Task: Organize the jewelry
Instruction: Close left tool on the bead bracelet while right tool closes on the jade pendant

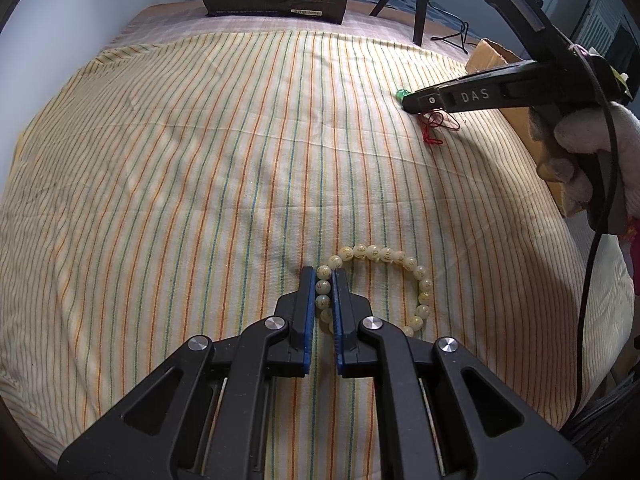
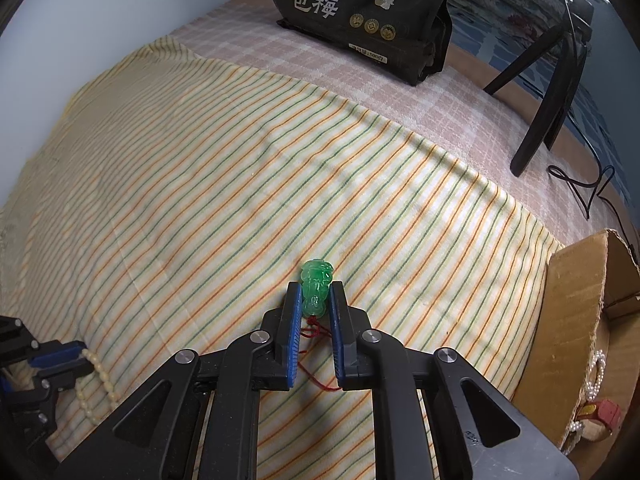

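Both pairs of tongs are closed on jewelry, with sorting apparently at its pick-up stage: the left tongs clamp one side of a cream bead bracelet lying on the striped cloth, while the right tongs pinch a green jade pendant whose red cord trails beneath. Neither piece looks lifted yet. At the cloth's right edge stands a cardboard box, where a pearl strand already rests, likely the destination. Both held pieces remain to be carried over.
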